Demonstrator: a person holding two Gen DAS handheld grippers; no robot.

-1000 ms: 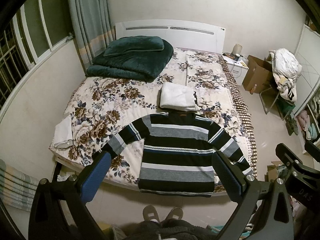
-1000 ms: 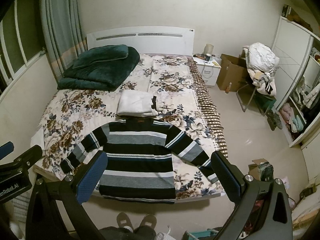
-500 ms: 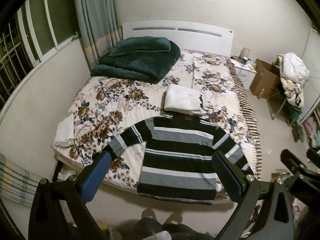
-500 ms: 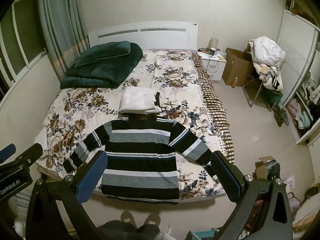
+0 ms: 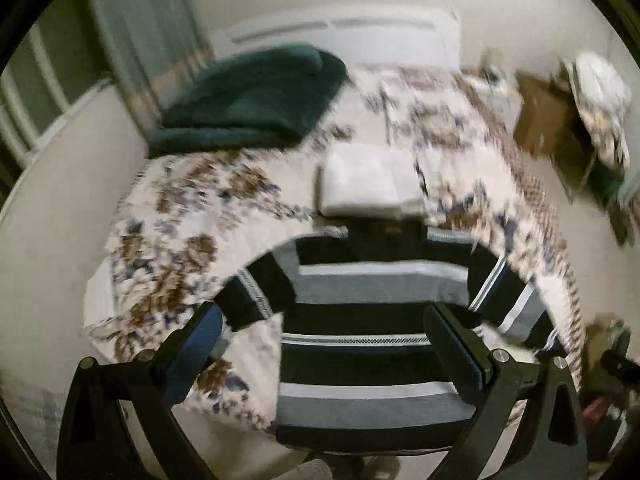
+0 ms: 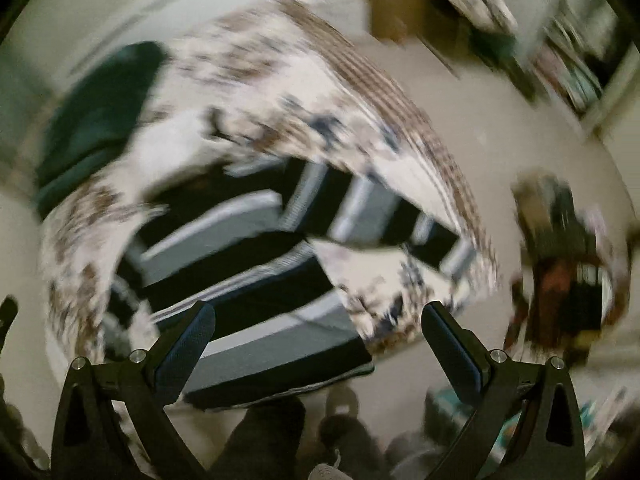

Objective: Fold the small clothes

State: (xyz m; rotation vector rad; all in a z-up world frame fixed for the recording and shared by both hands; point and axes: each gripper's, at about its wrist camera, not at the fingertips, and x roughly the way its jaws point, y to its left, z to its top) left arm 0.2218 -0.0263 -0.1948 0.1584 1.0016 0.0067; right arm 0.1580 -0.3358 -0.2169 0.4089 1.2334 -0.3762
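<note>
Striped sweater [image 5: 372, 344] lies flat on floral bed [image 5: 168, 256], white folded cloth [image 5: 370, 186] beyond, both grippers' jaws spread.

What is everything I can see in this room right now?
Sweater: one, black, grey and white stripes, flat at the bed's near edge.
Folded cloth: one, white, just beyond the sweater's collar.
Blanket: one, dark green, folded at the bed's head.
Bed: one, floral brown and blue cover, white headboard.
Cardboard box: one, brown, on the floor to the right of the bed.
Left gripper: open, above the sweater.
Right gripper: open, above the sweater's hem.
</note>
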